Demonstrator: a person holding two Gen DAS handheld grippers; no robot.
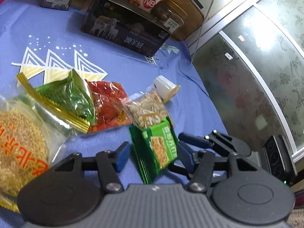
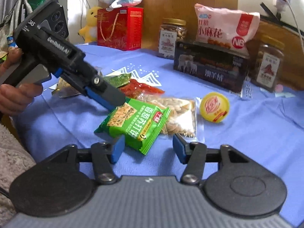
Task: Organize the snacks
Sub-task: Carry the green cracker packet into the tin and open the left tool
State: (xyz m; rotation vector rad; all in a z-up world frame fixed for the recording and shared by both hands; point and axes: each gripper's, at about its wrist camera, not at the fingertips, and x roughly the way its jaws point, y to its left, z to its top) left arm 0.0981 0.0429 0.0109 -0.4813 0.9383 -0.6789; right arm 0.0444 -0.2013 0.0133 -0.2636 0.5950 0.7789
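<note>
Left tongs [image 1: 150, 152] and right tongs [image 2: 148, 148], both wide open, flank the unheld green cracker packet [image 2: 136, 123].

The pink plastic snack bag [image 2: 226, 26] atop the dark rectangular box [image 2: 210, 66] reads "小麻花" with "NB" in a red circle. The box front shows "澳羊绒". The black hand-held gripper body [image 2: 57, 51] carries "GenRobot.AI". Other labels are too blurred.

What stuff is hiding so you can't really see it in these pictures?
- Green cracker packet: covers part of the nut bag, right wrist view.
- Round cake pack: cut off by left edge, left wrist view.
- Right jar label: too blurred to read, right wrist view.
</note>
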